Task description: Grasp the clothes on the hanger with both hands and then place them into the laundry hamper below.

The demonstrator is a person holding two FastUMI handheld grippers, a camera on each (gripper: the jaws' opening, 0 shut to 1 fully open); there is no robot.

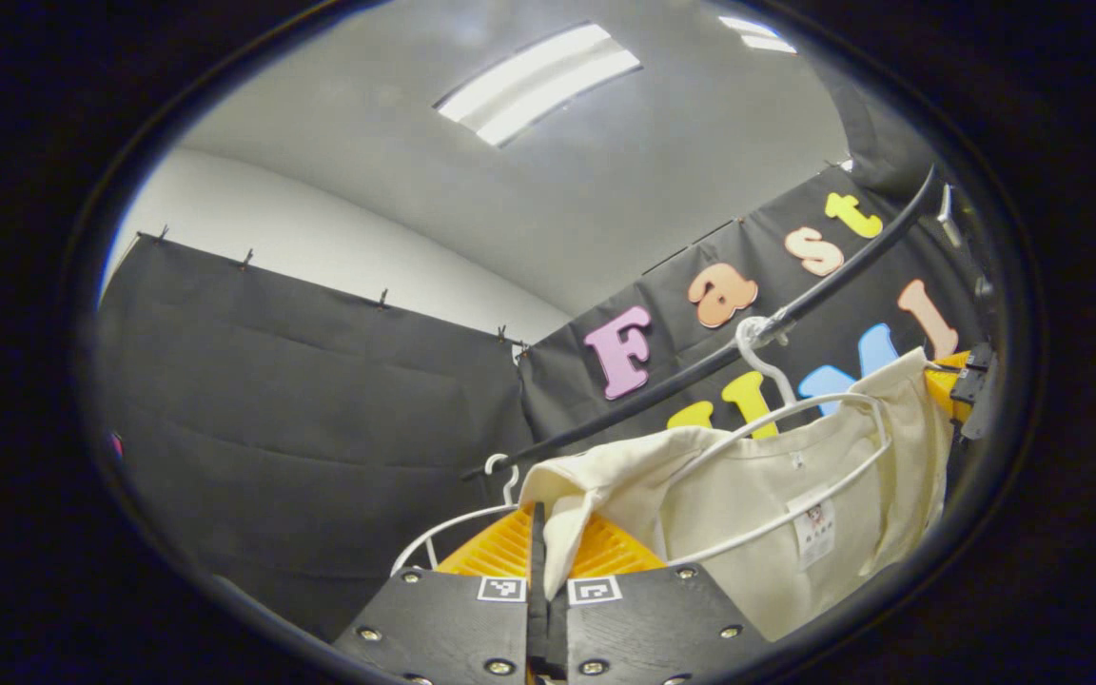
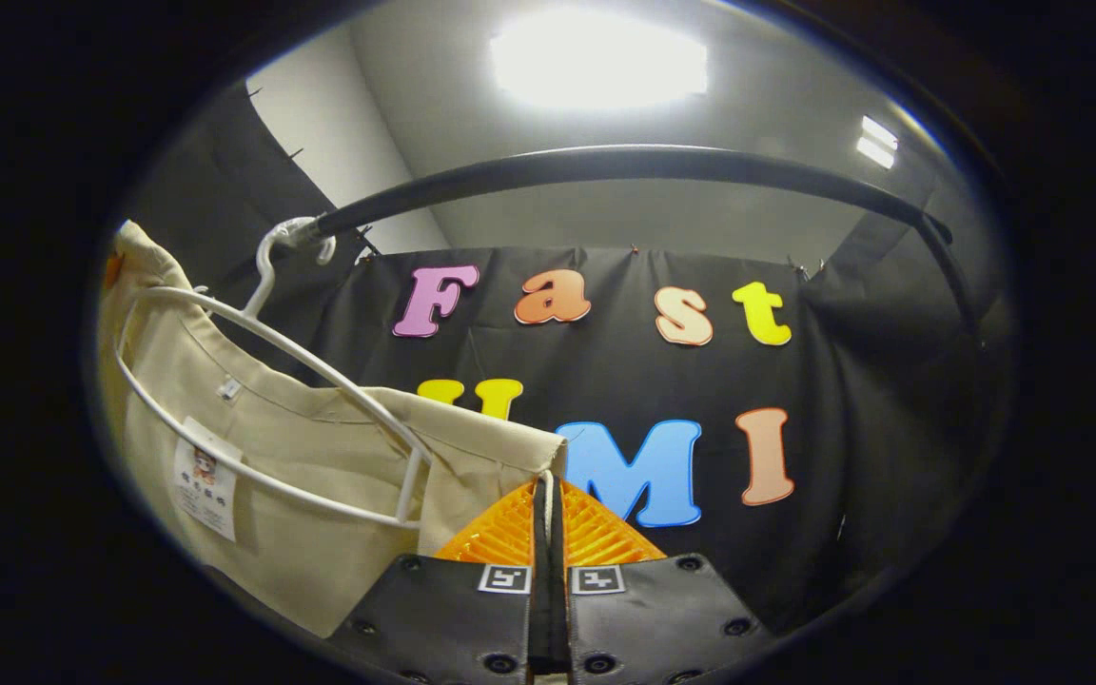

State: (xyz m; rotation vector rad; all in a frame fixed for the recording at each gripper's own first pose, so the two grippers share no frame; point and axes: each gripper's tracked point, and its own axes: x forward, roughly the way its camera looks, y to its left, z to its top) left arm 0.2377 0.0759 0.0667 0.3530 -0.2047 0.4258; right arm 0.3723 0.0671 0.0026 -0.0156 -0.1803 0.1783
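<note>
A cream garment (image 1: 757, 495) hangs on a white hanger (image 1: 776, 419) hooked over a black rail (image 1: 700, 366). My left gripper (image 1: 543, 533) is shut on the garment's near corner, with cloth folded between its fingers. In the left gripper view the other gripper (image 1: 962, 385) holds the garment's far edge. In the right gripper view my right gripper (image 2: 548, 504) is shut on the garment's (image 2: 320, 476) right corner, just below the hanger's (image 2: 272, 352) end. The hanger's hook sits on the rail (image 2: 605, 166) at the upper left. The hamper is out of sight.
A second white hanger (image 1: 472, 518) hangs on the rail to the left of my left gripper. Black cloth walls close the booth at the back and sides. Ceiling lights (image 2: 596, 57) shine overhead.
</note>
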